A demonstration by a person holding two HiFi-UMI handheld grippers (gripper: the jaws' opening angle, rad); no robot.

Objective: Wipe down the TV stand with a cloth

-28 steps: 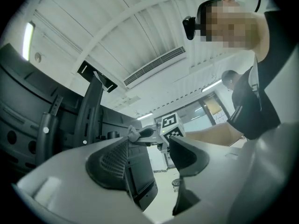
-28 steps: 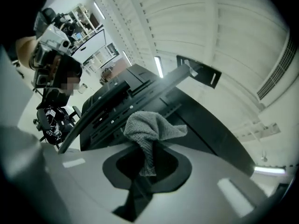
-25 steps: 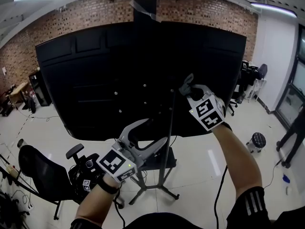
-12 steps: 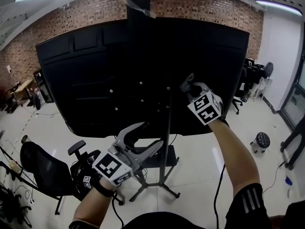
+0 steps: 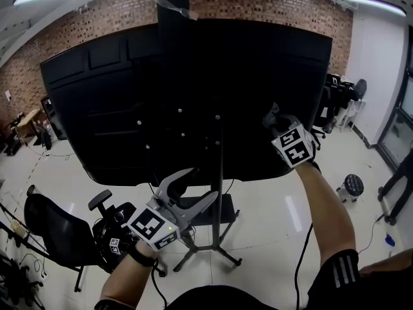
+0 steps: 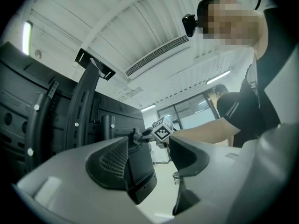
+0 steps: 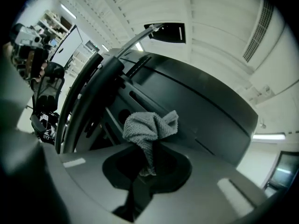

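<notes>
Office chair (image 5: 55, 234): standing on the floor at far left, well apart from the work.
Left gripper (image 5: 197, 187): I am holding it low, near the thin pole (image 5: 219, 173). Its fingers (image 6: 114, 164) are standing apart with nothing between them.
TV stand (image 5: 173, 50): its dark upright is running up the rear of the black TV panel (image 5: 97, 108), and the thin pole is dropping to splayed feet on the floor.
Cloth (image 7: 149, 125): grey and knitted, it is bunching up just above my right fingers, close against the rear of the panel.
Right gripper (image 7: 147, 164): I am raising it at the panel's right side, with the fingers closing tight on the cloth's lower end.
Stool (image 5: 349, 189): sitting on the floor at right, clear of the job.
Handling: the cloth is looking light, soft and limp, so it is likely to fold under pressure. The stand is looking rigid, though I am judging that hard pushing could rock it.
Take-hold point: the pinch at one end is leaving the free bunch as the wiping face.
Writing: the marker cubes (image 5: 297, 148) are showing only black-and-white squares. I am reading no brand or label.
</notes>
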